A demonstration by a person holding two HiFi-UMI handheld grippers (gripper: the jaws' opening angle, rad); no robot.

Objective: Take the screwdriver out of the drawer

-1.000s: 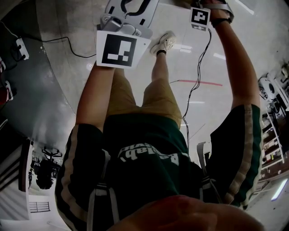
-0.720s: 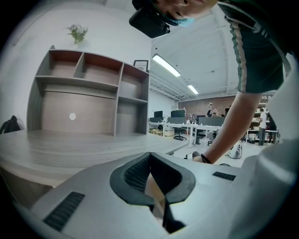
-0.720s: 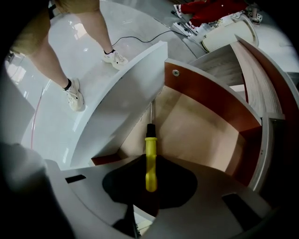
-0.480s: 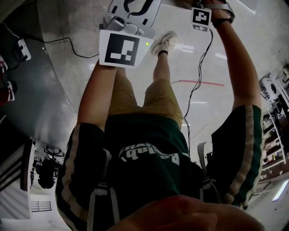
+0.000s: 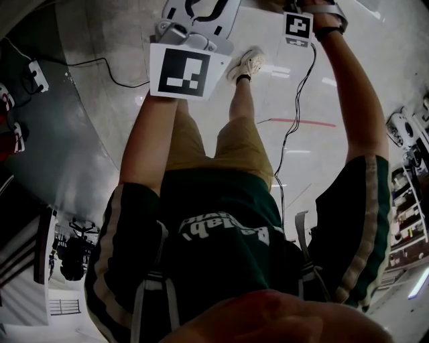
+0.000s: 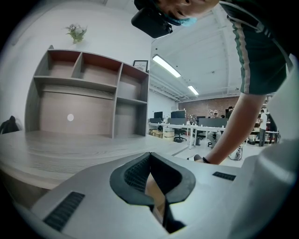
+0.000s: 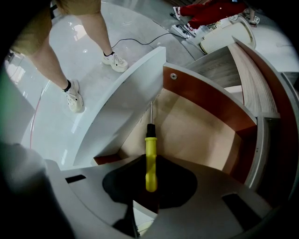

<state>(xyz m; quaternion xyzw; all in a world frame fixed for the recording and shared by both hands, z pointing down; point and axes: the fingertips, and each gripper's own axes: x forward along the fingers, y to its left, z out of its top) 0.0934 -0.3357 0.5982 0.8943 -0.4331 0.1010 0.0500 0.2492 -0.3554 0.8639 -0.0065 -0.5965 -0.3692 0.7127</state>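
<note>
In the right gripper view a screwdriver (image 7: 150, 161) with a yellow handle and a thin steel shaft sits between the dark pads of my right gripper (image 7: 150, 179), which is shut on the handle. Its shaft points forward over the open drawer (image 7: 201, 128), a brown box with a white front panel (image 7: 119, 105). The drawer floor below it is bare. My left gripper (image 6: 150, 156) points out level over a wooden tabletop (image 6: 56, 149); its pads meet at the tips with nothing between them. In the head view, the left gripper's marker cube (image 5: 179, 72) and the right gripper's marker cube (image 5: 297, 27) show at the top.
A grey and brown shelf unit (image 6: 88, 91) stands on the tabletop, with a small plant (image 6: 76, 32) on top. The person's feet (image 7: 74, 95) stand on the glossy floor left of the drawer. A black cable (image 5: 295, 114) trails across the floor. A red object (image 7: 210, 11) lies beyond the drawer.
In the head view the left gripper's marker cube has drifted slightly to the right. The right gripper has kept still.
</note>
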